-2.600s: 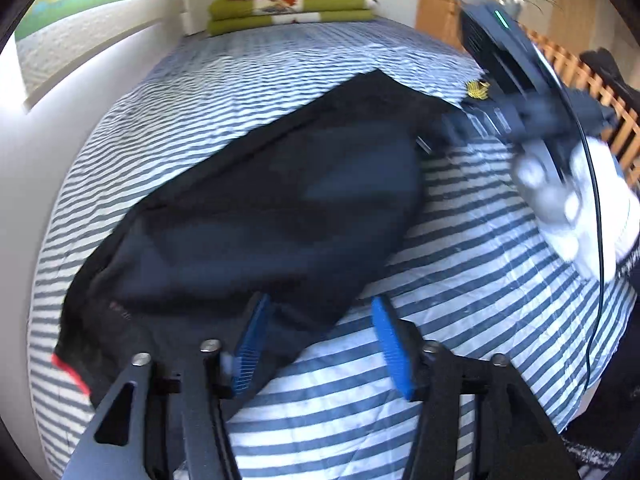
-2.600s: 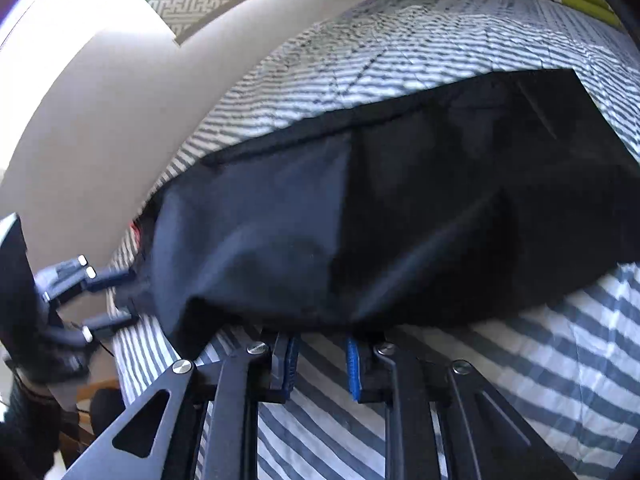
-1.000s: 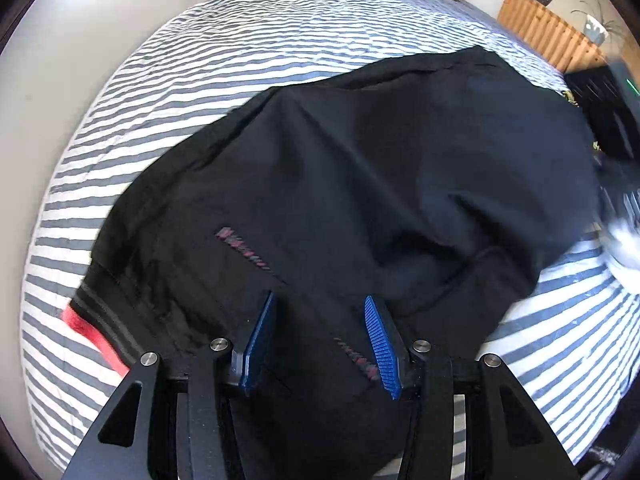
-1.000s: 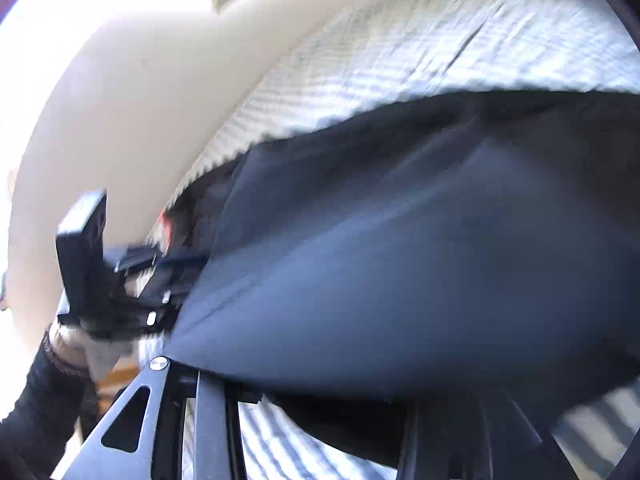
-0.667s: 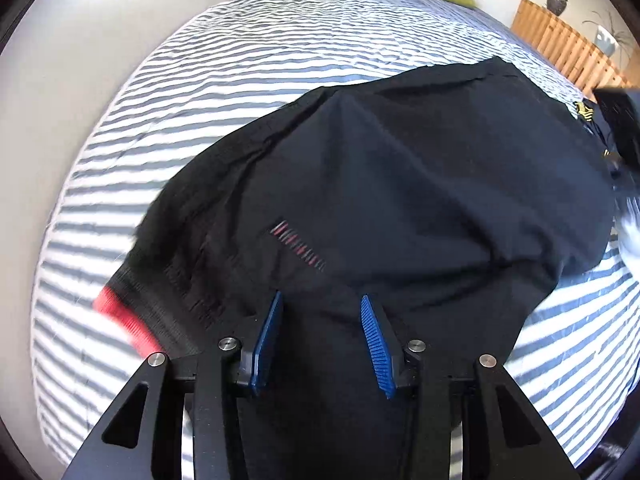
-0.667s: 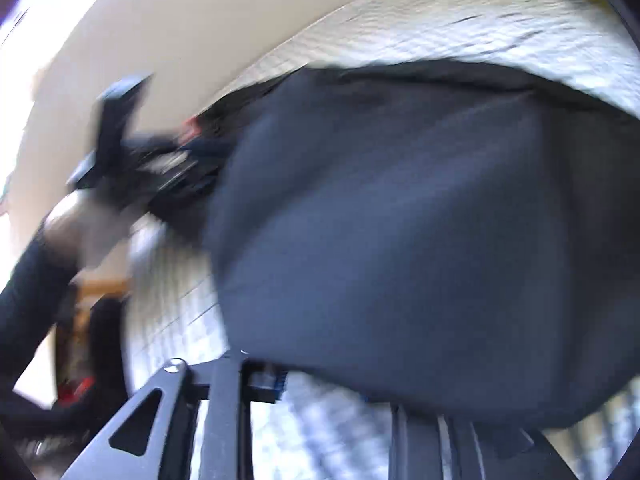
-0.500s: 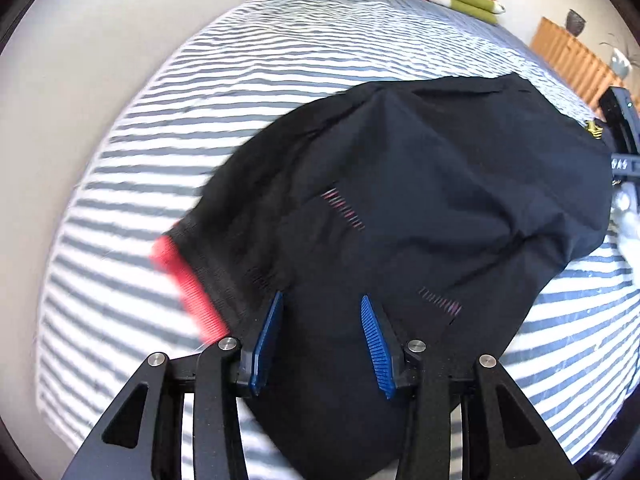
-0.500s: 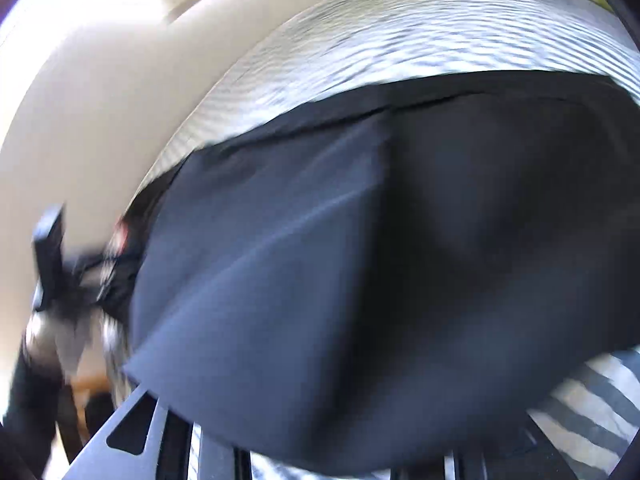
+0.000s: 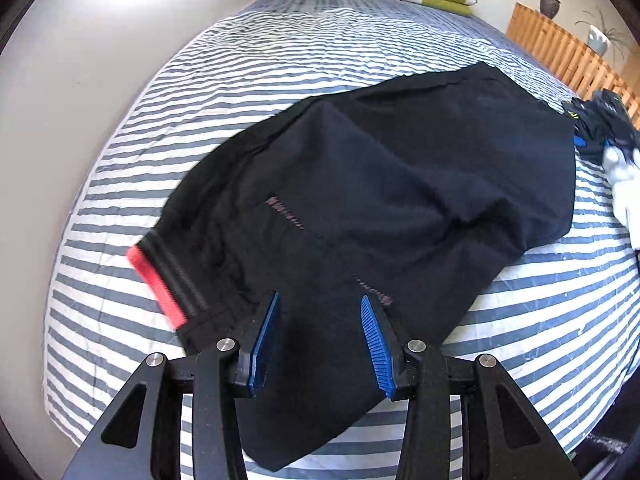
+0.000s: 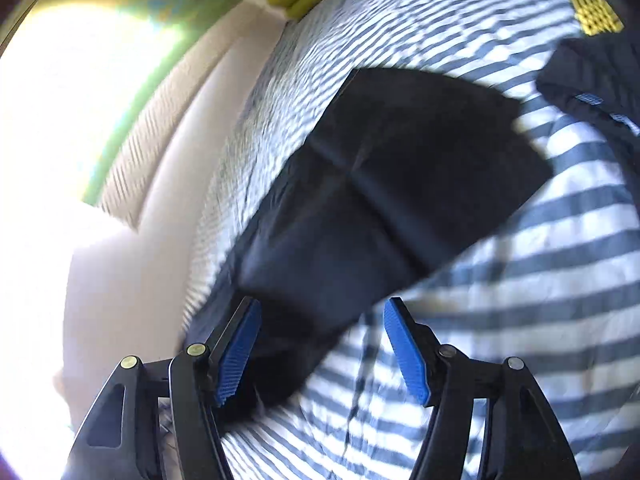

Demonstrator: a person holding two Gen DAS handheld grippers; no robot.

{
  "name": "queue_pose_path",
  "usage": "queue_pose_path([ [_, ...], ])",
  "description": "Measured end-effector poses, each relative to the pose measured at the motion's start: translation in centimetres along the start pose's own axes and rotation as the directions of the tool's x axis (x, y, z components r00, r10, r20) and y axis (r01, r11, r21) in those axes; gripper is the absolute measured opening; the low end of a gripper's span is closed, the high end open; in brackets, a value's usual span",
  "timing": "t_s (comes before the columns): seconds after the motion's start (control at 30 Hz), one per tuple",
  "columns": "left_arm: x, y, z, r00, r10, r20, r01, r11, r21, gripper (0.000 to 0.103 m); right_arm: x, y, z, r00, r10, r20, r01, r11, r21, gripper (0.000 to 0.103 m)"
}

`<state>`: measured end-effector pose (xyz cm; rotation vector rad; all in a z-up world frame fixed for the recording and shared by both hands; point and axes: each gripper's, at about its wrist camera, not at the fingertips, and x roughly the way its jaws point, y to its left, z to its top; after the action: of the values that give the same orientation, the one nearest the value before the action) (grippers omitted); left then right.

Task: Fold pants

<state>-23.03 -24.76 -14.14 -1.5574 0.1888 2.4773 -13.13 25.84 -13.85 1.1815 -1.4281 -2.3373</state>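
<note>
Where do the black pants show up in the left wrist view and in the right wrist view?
Left wrist view: the black pants fill the centre, running from upper right down between the open fingers of the left hand-held gripper.
Right wrist view: the pants cross the middle diagonally, blurred.
Shared landmark: the striped bedcover.

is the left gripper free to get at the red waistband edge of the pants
Probably yes. The left gripper hovers open over the pants, and the red waistband edge lies uncovered just to its left on the striped bed.
</note>
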Motion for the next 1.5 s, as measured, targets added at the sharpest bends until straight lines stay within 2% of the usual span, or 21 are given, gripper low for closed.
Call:
queue_pose_path([
  [0.2, 0.4, 0.1, -0.5, 1.000, -0.007, -0.010, 0.007, 1.000, -0.010, 0.045, 1.6, -0.5, 4.4, 0.989, -0.149, -0.006, 0.149, 0.989, 0.015, 0.061],
  [0.23, 0.4, 0.1, -0.6, 1.000, -0.009, -0.012, 0.009, 1.000, -0.015, 0.045, 2.1, 0.5, 4.8, 0.979, -0.205, 0.002, 0.205, 0.978, -0.032, 0.052],
  [0.27, -0.2, 0.1, -1.1, 1.000, -0.010, -0.012, 0.010, 1.000, -0.017, 0.045, 3.1, 1.8, 5.1, 0.965, -0.261, -0.005, 0.259, 0.962, -0.089, 0.030],
  [0.3, -0.1, 0.1, -1.1, 1.000, -0.011, -0.012, 0.011, 1.000, -0.018, 0.045, 3.7, 3.0, 5.3, 0.949, -0.314, -0.014, 0.307, 0.936, -0.169, 0.014],
  [0.37, 0.4, 0.1, -1.0, 1.000, -0.013, -0.013, 0.013, 1.000, -0.019, 0.045, 4.0, 5.4, 5.8, 0.919, -0.393, 0.037, 0.384, 0.868, -0.315, 0.007],
  [0.4, 0.4, 0.1, -1.1, 1.000, -0.015, -0.015, 0.015, 1.000, -0.019, 0.045, 3.9, 6.5, 5.9, 0.891, -0.444, 0.096, 0.444, 0.810, -0.382, 0.006],
  [0.47, 0.6, 0.1, -1.1, 1.000, -0.016, -0.017, 0.016, 1.000, -0.018, 0.045, 4.7, 7.4, 6.0, 0.806, -0.573, 0.148, 0.570, 0.687, -0.450, 0.005],
  [0.5, 0.7, 0.0, -1.1, 1.000, -0.018, -0.017, 0.017, 1.000, -0.016, 0.045, 5.2, 7.3, 6.2, 0.782, -0.611, 0.125, 0.590, 0.660, -0.465, 0.005],
  [0.53, 0.7, 0.0, -1.2, 1.000, -0.020, -0.015, 0.019, 1.000, -0.014, 0.045, 5.2, 7.0, 6.6, 0.779, -0.619, 0.093, 0.587, 0.669, -0.456, 0.005],
  [0.6, 0.6, 0.2, -1.4, 1.000, -0.025, -0.013, 0.025, 1.000, -0.018, 0.045, 3.0, 6.8, 7.8, 0.825, -0.561, 0.073, 0.542, 0.746, -0.387, 0.018],
  [0.63, 0.6, 0.2, -1.4, 1.000, -0.028, -0.013, 0.028, 0.999, -0.019, 0.045, 1.6, 6.4, 7.9, 0.845, -0.522, 0.114, 0.528, 0.783, -0.329, 0.023],
  [0.7, 0.7, 0.2, -1.4, 0.999, -0.029, -0.013, 0.029, 0.999, -0.016, 0.045, -1.5, 5.2, 9.1, 0.864, -0.465, 0.194, 0.499, 0.843, -0.202, 0.047],
  [0.73, 0.8, 0.1, -1.4, 0.999, -0.028, -0.014, 0.028, 1.000, -0.013, 0.045, -2.0, 4.5, 9.6, 0.872, -0.450, 0.191, 0.481, 0.861, -0.168, 0.047],
  [0.8, 0.8, 0.0, -1.4, 1.000, -0.028, -0.014, 0.028, 1.000, -0.007, 0.045, -2.3, 2.8, 10.3, 0.878, -0.452, 0.155, 0.474, 0.868, -0.151, 0.047],
  [0.9, 1.0, 0.2, -1.3, 0.999, -0.035, -0.015, 0.035, 0.999, -0.018, 0.046, -1.3, 1.7, 9.6, 0.862, -0.496, 0.105, 0.507, 0.845, -0.169, 0.047],
  [1.07, 1.1, 0.1, -1.2, 0.999, -0.032, -0.021, 0.032, 0.999, -0.015, 0.048, 1.9, -0.6, 8.3, 0.882, -0.470, 0.039, 0.470, 0.871, -0.142, 0.048],
  [1.1, 1.1, 0.0, -1.2, 0.999, -0.032, -0.023, 0.032, 0.999, -0.013, 0.048, 2.1, 0.3, 7.9, 0.884, -0.464, 0.053, 0.466, 0.867, -0.175, 0.036],
  [1.17, 1.1, -0.2, -1.0, 0.999, -0.029, -0.026, 0.029, 1.000, -0.004, 0.048, 2.1, 1.9, 7.3, 0.917, -0.400, 0.012, 0.394, 0.898, -0.197, 0.012],
  [1.27, 1.3, -0.3, -0.8, 0.999, -0.030, -0.028, 0.030, 1.000, 0.001, 0.048, -0.4, 5.5, 6.3, 0.920, -0.386, 0.070, 0.390, 0.881, -0.268, 0.006],
  [1.4, 1.4, -0.4, -0.7, 0.999, -0.039, -0.021, 0.039, 0.999, -0.002, 0.048, -6.3, 9.7, 5.5, 0.935, -0.339, 0.101, 0.353, 0.895, -0.273, 0.003],
  [1.5, 1.0, -0.6, -0.8, 0.999, -0.043, -0.017, 0.043, 0.999, -0.004, 0.048, -9.0, 12.8, 4.3, 0.924, -0.357, 0.133, 0.381, 0.867, -0.320, 0.003],
])
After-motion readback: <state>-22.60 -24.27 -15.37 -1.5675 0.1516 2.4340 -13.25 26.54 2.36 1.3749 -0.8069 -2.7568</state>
